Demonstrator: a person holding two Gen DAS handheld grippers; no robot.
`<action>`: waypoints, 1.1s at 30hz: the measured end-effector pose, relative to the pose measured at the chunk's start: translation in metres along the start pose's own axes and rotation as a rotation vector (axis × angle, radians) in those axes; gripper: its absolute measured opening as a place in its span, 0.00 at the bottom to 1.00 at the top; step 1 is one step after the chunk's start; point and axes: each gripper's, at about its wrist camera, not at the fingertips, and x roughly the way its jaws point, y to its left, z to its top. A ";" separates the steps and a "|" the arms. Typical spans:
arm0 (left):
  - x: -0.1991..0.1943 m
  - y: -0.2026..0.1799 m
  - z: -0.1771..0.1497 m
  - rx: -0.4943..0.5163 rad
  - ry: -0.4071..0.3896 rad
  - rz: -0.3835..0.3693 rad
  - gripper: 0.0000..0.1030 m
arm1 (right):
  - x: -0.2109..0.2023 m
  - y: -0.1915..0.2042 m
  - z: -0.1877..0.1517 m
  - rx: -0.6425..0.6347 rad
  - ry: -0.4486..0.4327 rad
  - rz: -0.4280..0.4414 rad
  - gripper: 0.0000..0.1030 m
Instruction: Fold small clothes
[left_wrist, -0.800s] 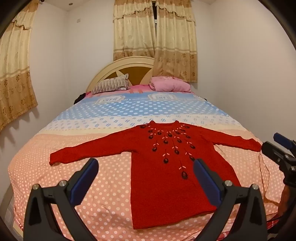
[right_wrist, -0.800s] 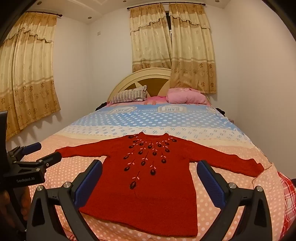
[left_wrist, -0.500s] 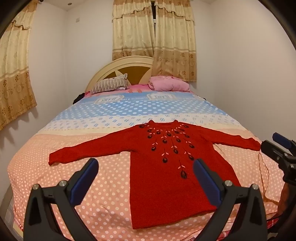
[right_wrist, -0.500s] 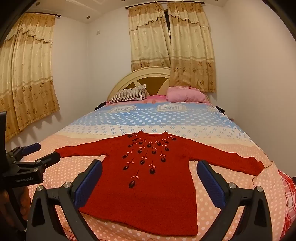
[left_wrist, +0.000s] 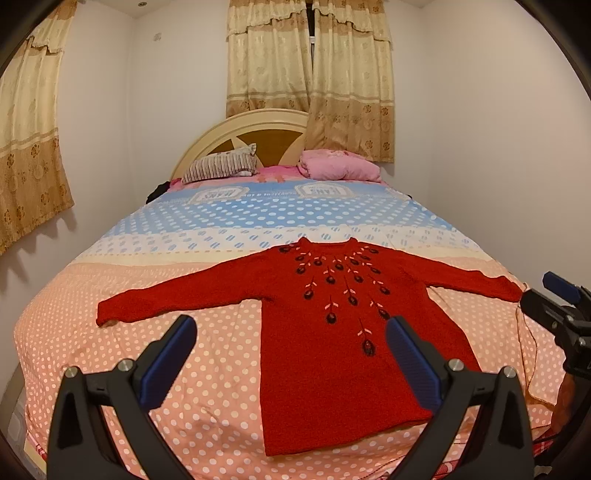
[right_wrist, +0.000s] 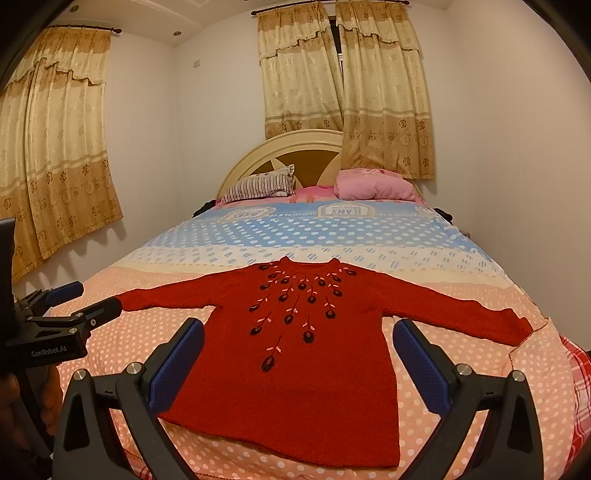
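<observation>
A small red knitted sweater (left_wrist: 332, 369) with dark embroidered flowers lies flat, front up, sleeves spread wide, on the near half of the bed; it also shows in the right wrist view (right_wrist: 295, 369). My left gripper (left_wrist: 291, 356) is open and empty, held above the hem's left part. My right gripper (right_wrist: 297, 360) is open and empty, held above the sweater's lower body. The right gripper shows at the right edge of the left wrist view (left_wrist: 554, 299). The left gripper shows at the left edge of the right wrist view (right_wrist: 85, 299).
The bed (left_wrist: 184, 369) has a pink polka-dot cover, blue farther back. A striped pillow (left_wrist: 221, 168) and a pink pillow (left_wrist: 338, 168) lie by the headboard (left_wrist: 269, 125). Walls and curtains close in on both sides.
Both views have shifted only slightly. The sweater lies as before, and both grippers stay open.
</observation>
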 end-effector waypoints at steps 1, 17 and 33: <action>0.000 0.001 0.000 -0.003 0.002 0.000 1.00 | 0.001 0.000 0.000 0.000 0.002 0.001 0.99; 0.007 0.009 -0.001 -0.018 0.015 0.002 1.00 | 0.003 -0.002 0.002 0.004 0.006 0.008 0.99; 0.011 0.015 -0.001 -0.036 0.022 0.005 1.00 | 0.005 0.001 -0.003 0.005 0.009 0.019 0.99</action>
